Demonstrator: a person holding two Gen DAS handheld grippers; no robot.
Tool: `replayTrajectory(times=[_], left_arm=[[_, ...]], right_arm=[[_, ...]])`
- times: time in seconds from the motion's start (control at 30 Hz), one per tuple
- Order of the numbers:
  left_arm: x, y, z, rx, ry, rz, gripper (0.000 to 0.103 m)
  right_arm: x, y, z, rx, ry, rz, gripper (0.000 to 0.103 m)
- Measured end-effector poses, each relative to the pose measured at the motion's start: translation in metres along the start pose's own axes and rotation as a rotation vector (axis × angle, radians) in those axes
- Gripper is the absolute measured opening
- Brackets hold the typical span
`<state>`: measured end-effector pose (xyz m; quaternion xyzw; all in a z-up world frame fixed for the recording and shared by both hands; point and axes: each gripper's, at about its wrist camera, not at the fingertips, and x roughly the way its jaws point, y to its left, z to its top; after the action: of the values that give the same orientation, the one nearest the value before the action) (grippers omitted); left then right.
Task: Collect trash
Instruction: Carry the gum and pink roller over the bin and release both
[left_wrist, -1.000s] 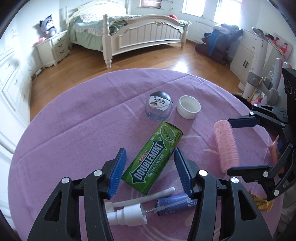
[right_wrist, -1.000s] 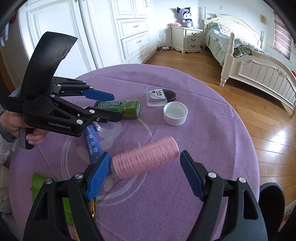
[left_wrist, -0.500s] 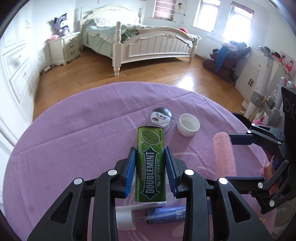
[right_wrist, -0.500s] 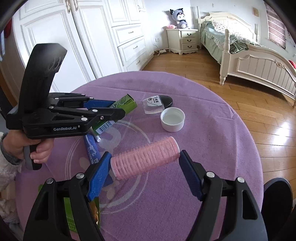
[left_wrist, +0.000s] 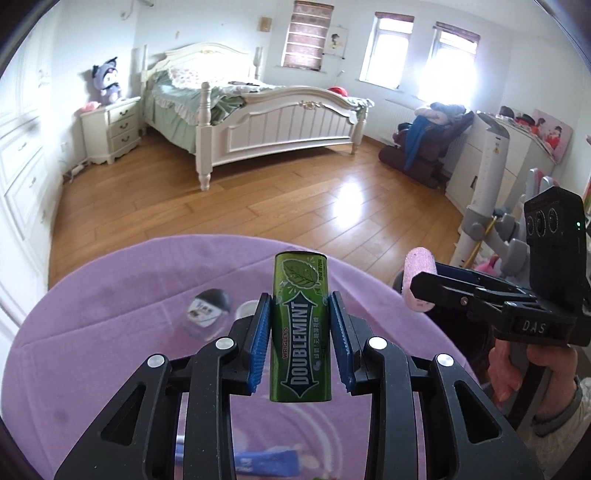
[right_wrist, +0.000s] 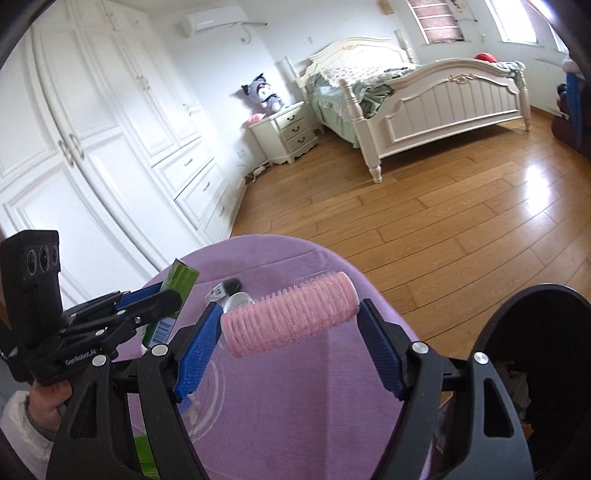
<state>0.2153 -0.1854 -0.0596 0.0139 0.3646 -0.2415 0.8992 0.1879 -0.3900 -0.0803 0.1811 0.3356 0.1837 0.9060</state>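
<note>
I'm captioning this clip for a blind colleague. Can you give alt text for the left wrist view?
The left tool grips a green Doublemint gum container above a round purple-clothed table. At right, the right tool holds a pink hair roller; a bedroom lies behind.

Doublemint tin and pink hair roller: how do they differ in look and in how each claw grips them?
The Doublemint tin is green, smooth and flat-sided; the pink hair roller is round and bristly. The left claw clamps the tin across its narrow sides; the right claw spans the roller end to end, far wider. Both are lifted clear of the purple tablecloth.
</note>
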Motion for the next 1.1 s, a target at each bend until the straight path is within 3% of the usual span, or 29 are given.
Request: replayTrajectory(times=[0.5, 1.1], left_arm=[[0.083, -0.136, 0.002, 0.07, 0.08, -0.168, 0.032], [0.149, -0.207, -0.011, 0.107, 0.189, -0.233, 0.032]], right_arm=[[-0.05, -0.114, -0.02, 0.254, -0.105, -0.14, 0.074], [-0.082, -0.204, -0.063, 0.417, -0.12, -0.219, 0.074]])
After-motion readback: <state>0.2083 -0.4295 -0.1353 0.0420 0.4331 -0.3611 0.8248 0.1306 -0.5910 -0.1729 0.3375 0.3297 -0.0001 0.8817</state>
